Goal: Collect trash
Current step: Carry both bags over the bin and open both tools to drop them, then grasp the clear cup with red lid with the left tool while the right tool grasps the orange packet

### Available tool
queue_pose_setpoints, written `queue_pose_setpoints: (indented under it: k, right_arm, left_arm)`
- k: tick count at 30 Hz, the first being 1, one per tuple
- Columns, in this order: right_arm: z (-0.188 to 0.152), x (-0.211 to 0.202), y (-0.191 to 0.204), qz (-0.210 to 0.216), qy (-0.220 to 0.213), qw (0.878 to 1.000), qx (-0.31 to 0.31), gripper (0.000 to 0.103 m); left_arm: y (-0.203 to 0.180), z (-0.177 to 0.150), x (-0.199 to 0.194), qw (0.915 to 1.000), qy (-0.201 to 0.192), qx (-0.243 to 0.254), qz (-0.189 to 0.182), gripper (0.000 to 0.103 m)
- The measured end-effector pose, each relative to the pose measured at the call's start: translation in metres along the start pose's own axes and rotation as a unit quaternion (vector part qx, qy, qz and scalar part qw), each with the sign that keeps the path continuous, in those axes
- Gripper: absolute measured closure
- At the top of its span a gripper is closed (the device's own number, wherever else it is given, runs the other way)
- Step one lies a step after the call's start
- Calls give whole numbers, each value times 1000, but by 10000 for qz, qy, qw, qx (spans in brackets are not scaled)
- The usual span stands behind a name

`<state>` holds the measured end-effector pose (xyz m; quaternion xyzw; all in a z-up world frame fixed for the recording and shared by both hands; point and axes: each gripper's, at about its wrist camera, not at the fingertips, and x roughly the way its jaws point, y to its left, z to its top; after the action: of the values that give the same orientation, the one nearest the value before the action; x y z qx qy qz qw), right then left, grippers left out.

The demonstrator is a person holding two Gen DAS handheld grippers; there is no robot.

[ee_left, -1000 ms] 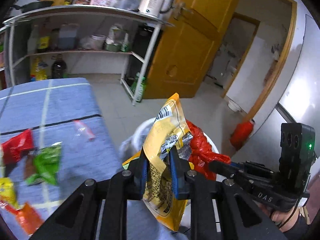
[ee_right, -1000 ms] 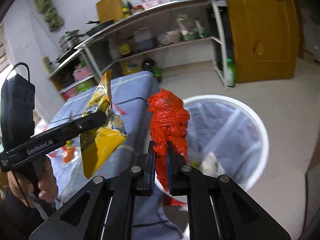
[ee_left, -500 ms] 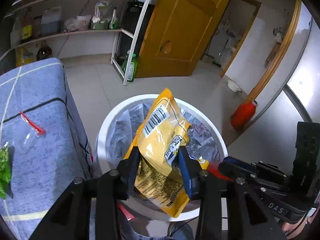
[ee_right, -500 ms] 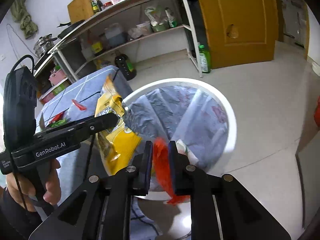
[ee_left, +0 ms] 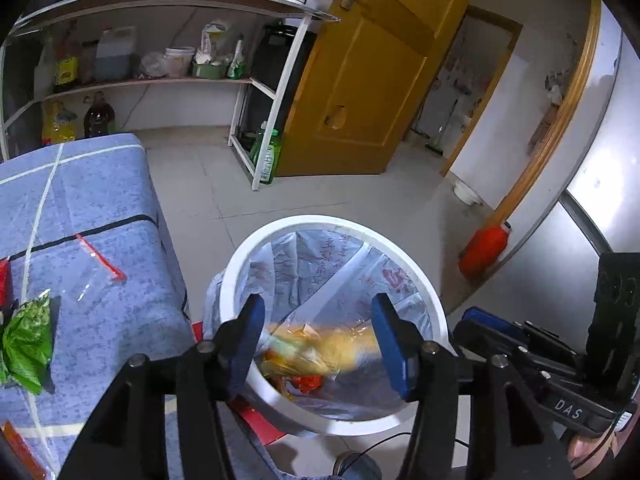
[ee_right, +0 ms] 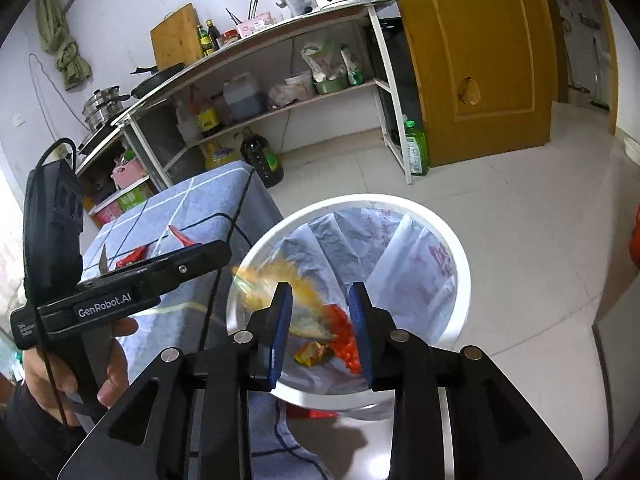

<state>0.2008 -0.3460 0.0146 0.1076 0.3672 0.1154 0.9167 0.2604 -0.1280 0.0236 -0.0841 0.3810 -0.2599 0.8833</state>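
A white round trash bin [ee_left: 434, 308] with a pale liner stands on the floor beside the blue-clothed table; it also shows in the right wrist view [ee_right: 460, 256]. My left gripper [ee_left: 318, 340] is open over the bin. A yellow snack bag [ee_left: 324, 346], blurred, is falling into the bin; the right wrist view shows it too [ee_right: 264, 276]. My right gripper [ee_right: 320, 332] is open above the bin. The red plastic bag [ee_right: 344, 340] lies inside the bin beside a small yellow wrapper [ee_right: 310, 354]. A green wrapper [ee_left: 28, 338] and a red-edged clear wrapper [ee_left: 98, 260] lie on the table.
The table with the blue cloth [ee_left: 80, 200] is left of the bin. A metal shelf rack [ee_left: 256, 92] with bottles, a green bottle [ee_left: 268, 156] and a yellow door [ee_left: 372, 80] stand behind. A red container [ee_left: 482, 246] sits by the doorway.
Both grippers have opened over the bin. The yellow bag has left my left gripper and is dropping in. The red bag has left my right gripper and lies in the bin.
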Motion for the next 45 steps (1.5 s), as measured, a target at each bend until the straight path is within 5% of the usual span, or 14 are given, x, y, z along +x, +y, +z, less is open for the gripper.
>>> queue_pose_setpoints:
  k: [8,24,37,41,45]
  right_arm:
    - [3,-7,21,267,-118,9994,-163,72]
    - [-2,4,136,1236,-124,9844,-1244,72]
    - [-27,43,225,1789,382,9606,-2091,71]
    - [-37,59,245,1901,617,9521,-2312,57]
    - [-46,74,260,1888,858,9448,-2536,56]
  left_arm:
    - [13,-5,-38,9995,-294,-61,121,45]
    - [80,-48,-163,9818,-1291,-303,1362,45]
    - [165,-93,-218,9538,-1482,-966,2428,42]
    - [188,-107,-216,9514,-1300,-1214,2514,42]
    - [202,-116,-207,9522,-1053,-1407,2497,42]
